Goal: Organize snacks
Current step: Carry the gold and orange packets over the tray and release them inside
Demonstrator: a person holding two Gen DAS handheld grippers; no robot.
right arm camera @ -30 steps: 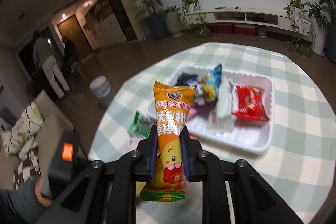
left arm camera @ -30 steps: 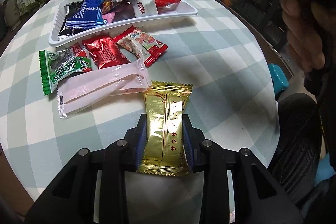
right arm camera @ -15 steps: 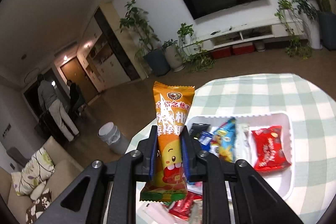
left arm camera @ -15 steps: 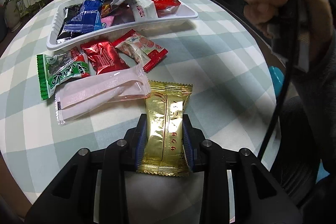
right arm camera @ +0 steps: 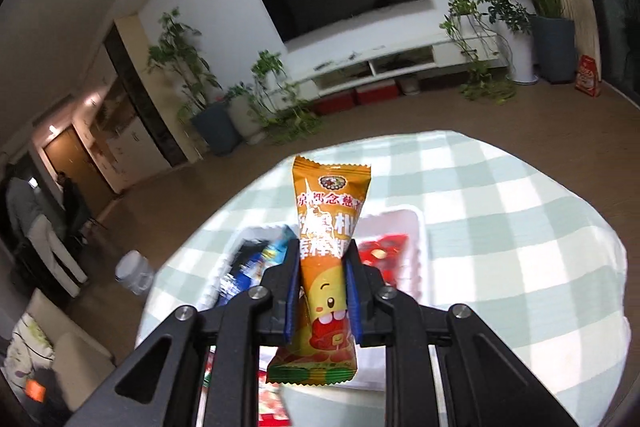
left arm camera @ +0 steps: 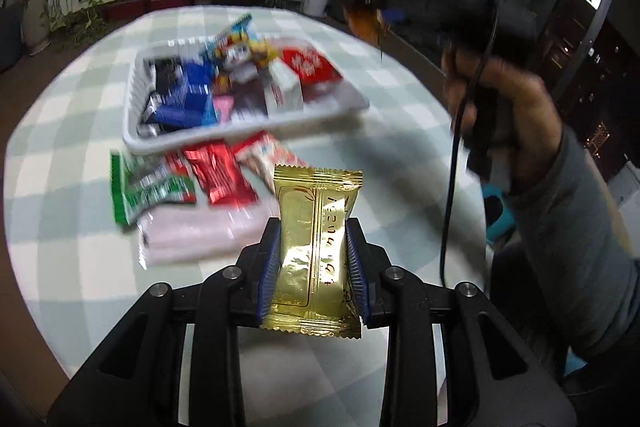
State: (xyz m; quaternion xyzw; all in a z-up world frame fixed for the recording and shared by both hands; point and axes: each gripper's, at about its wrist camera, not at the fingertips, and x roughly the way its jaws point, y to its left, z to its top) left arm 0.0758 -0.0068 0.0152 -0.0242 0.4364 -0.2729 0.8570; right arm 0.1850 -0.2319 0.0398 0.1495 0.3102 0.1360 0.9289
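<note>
My left gripper [left arm camera: 313, 259] is shut on a gold snack packet [left arm camera: 316, 247] and holds it lifted above the table. My right gripper [right arm camera: 323, 267] is shut on an orange snack packet [right arm camera: 329, 247], held high above the white tray [right arm camera: 416, 223]. In the left wrist view the white tray [left arm camera: 168, 143] holds several snacks, and the right gripper with its orange packet [left arm camera: 360, 23] hangs beyond it. A green packet [left arm camera: 148, 191], a red packet [left arm camera: 220, 179] and a long pink packet [left arm camera: 192, 239] lie on the table in front of the tray.
The round table has a green-and-white checked cloth [left arm camera: 72, 99]. The person's hand and arm [left arm camera: 532, 147] are at the right with a black cable. A TV stand and potted plants [right arm camera: 516, 39] stand across the room.
My left gripper has lifted the gold packet off the table and tilted up. My right gripper has moved over the tray with the orange packet.
</note>
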